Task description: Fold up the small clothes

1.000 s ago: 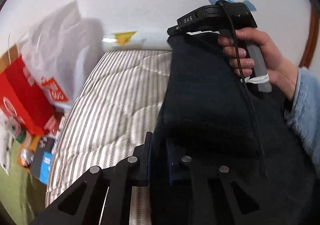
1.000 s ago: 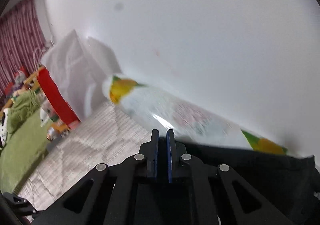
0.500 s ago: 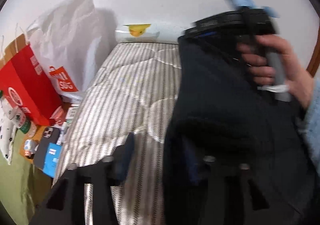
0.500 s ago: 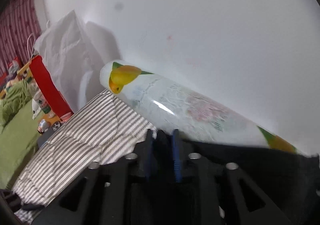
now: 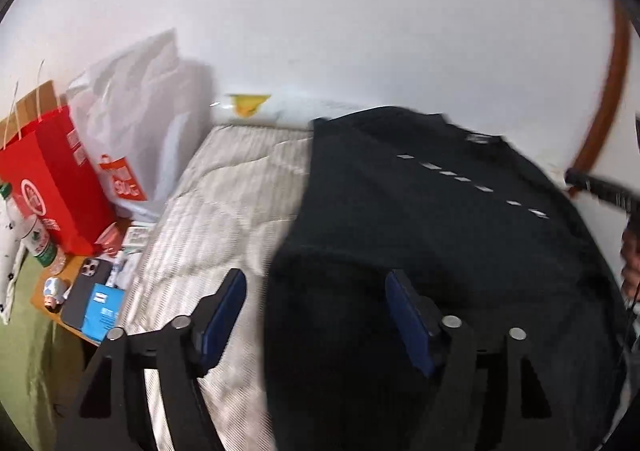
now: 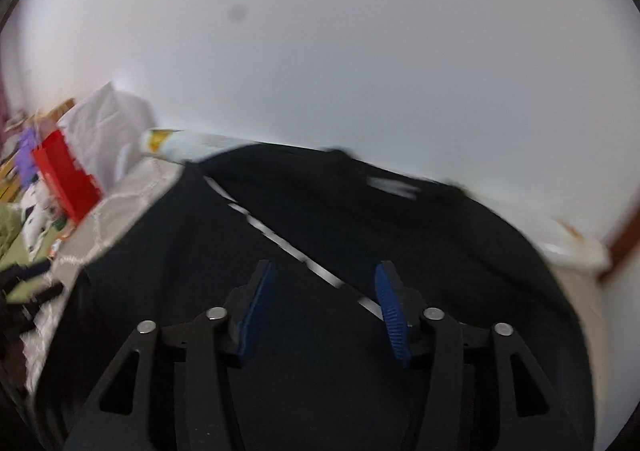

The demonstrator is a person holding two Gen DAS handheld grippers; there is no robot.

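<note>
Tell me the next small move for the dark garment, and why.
Probably lower one hand-held gripper to an edge of the dark garment and pinch it for a fold: both grippers are open, holding nothing, and the garment lies spread on the striped bed.

bags (image 5: 132, 139) crowd bed's left, wall (image 5: 360, 11) behind

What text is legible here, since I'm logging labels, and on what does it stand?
None reads clearly.
white plastic bag: orange print, blurred.
red paper bag: white print, blurred.
blue box: label too small.
bottle: label too small.
dark garment: white marks, blurred.
</note>
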